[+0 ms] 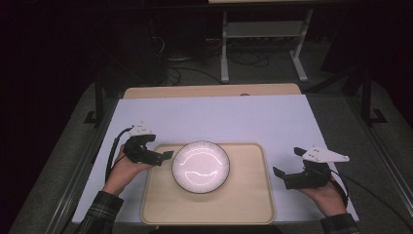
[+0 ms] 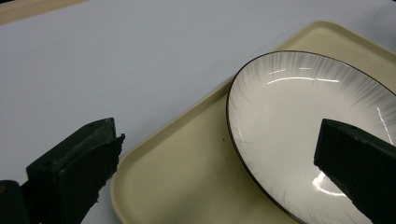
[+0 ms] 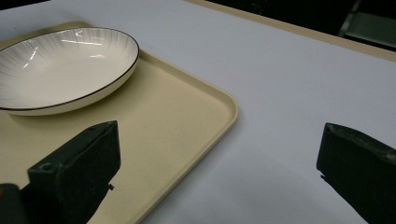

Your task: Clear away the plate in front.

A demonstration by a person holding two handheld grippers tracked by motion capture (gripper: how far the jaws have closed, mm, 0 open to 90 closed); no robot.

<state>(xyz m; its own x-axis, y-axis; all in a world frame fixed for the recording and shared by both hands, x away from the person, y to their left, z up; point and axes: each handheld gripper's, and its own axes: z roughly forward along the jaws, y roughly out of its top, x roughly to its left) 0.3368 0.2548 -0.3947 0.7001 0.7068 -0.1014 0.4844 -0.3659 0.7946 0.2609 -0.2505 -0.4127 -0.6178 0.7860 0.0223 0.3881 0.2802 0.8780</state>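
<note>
We see a white-covered table (image 1: 214, 117) in a dark room, with a beige tray (image 1: 243, 195) holding a white plate (image 1: 200, 166). Our gripper views bring out the plate's thin dark rim. Our left gripper (image 1: 163, 157) hovers just left of the plate, jaws wide apart and empty; our right gripper (image 1: 287, 168) rests beside the tray, also gaping.

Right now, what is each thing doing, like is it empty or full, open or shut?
Plate: empty, right way up, sitting on the tray.
Tray: flat on the white table cover, carrying just the plate.
Left hand-held gripper: open, holding nothing, beside the plate's rim.
Right hand-held gripper: open, holding nothing, off the tray's right edge.
</note>
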